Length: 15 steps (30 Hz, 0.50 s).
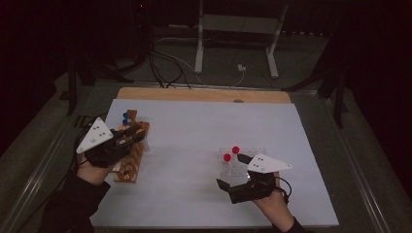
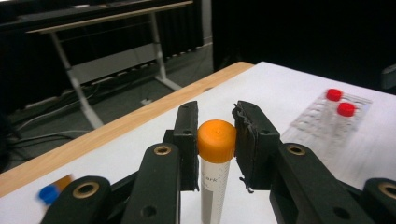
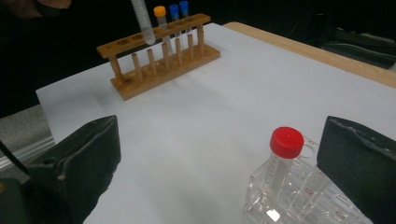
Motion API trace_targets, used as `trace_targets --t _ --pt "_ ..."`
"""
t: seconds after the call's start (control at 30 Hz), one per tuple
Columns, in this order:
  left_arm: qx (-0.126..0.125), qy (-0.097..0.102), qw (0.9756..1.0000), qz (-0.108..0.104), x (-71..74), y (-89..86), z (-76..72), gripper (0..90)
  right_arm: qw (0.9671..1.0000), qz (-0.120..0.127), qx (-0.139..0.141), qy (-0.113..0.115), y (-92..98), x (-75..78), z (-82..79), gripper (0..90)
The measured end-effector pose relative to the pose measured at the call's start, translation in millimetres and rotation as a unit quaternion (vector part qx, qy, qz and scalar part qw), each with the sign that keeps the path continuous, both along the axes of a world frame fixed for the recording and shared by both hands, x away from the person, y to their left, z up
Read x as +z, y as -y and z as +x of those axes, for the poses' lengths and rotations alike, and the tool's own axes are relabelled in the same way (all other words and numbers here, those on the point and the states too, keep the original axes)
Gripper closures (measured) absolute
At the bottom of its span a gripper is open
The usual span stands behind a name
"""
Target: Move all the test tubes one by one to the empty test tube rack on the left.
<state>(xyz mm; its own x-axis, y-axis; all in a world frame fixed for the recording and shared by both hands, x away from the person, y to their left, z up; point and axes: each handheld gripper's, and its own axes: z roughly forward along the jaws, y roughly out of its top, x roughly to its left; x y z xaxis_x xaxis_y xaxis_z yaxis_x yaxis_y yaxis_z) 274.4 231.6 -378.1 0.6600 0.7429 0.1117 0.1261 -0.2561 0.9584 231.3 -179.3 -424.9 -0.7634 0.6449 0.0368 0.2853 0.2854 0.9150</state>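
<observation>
My left gripper (image 2: 216, 122) is shut on the orange cap of a clear tube (image 2: 215, 140), which hangs upright between the pads. In the high view that gripper (image 1: 137, 135) hovers over the wooden rack (image 1: 130, 167) at the table's left. My right gripper (image 3: 219, 163) stands wide open. A red-capped tube (image 3: 286, 142) sits in the clear plastic rack (image 3: 303, 200) between the spread jaws, nearer the right-hand pad and touching neither. From above, the right gripper (image 1: 232, 171) lies at the near side of the clear rack (image 1: 257, 151), which holds two red-capped tubes (image 1: 235, 150).
The wooden rack (image 3: 159, 58) holds one orange-capped tube (image 3: 160, 12) and two blue-capped tubes (image 3: 179, 8); the lower end of the held tube (image 3: 142, 23) hangs above its empty holes. White paper (image 1: 204, 126) covers the table, with a wooden strip (image 1: 204, 94) along the far edge.
</observation>
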Motion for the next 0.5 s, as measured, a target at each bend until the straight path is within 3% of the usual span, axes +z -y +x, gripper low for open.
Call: trace_targets --t 0.23,0.5 --pt "0.046 0.01 0.9989 0.0 3.2 -24.1 2.2 72.4 1.0 -0.003 0.0 0.0 -0.2 -0.3 0.3 0.0" --pt "0.099 0.014 0.995 0.009 -4.8 -40.4 10.5 72.4 1.0 -0.003 0.0 -0.001 0.6 -0.5 0.9 0.0"
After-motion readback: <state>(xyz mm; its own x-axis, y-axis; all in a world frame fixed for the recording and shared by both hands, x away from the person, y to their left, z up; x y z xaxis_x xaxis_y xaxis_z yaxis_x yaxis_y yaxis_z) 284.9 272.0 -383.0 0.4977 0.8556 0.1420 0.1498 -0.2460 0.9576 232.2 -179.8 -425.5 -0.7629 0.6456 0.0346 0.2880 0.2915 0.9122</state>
